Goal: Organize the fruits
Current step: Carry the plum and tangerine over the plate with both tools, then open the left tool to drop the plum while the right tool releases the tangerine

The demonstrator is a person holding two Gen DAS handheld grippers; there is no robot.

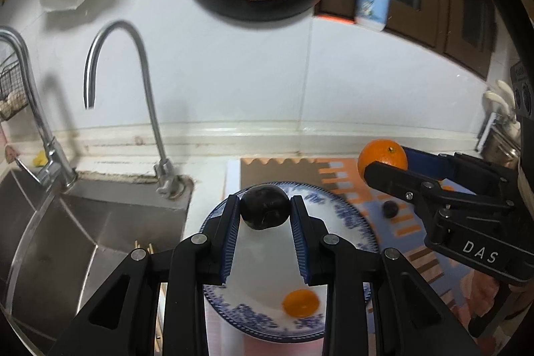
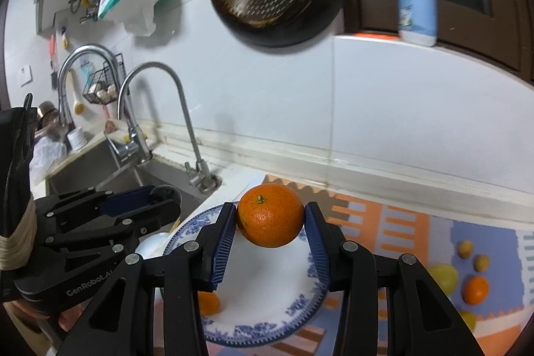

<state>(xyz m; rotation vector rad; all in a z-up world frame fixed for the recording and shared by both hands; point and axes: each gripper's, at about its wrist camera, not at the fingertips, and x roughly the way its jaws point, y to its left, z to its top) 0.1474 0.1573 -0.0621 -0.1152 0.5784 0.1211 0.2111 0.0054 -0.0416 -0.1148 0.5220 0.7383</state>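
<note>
My left gripper [image 1: 265, 209] is shut on a dark plum [image 1: 264, 206] and holds it above a blue-and-white plate [image 1: 353, 219]. A small orange [image 1: 301, 302] lies on the plate's near side. My right gripper [image 2: 271, 219] is shut on a larger orange [image 2: 270, 215] above the same plate [image 2: 300, 306]; it also shows in the left wrist view [image 1: 383, 160] at the right. The small orange [image 2: 208, 302] shows under the right gripper's left finger. The left gripper [image 2: 160, 199] reaches in from the left.
The plate sits on a patterned mat [image 2: 417, 232]. More fruit lies at the mat's right: a yellow one [image 2: 442, 277], an orange one [image 2: 475, 289], two small brown ones [image 2: 465, 248]. A dark small fruit [image 1: 389, 208] lies beyond the plate. A sink [image 1: 66, 229] with faucets [image 1: 147, 89] is left.
</note>
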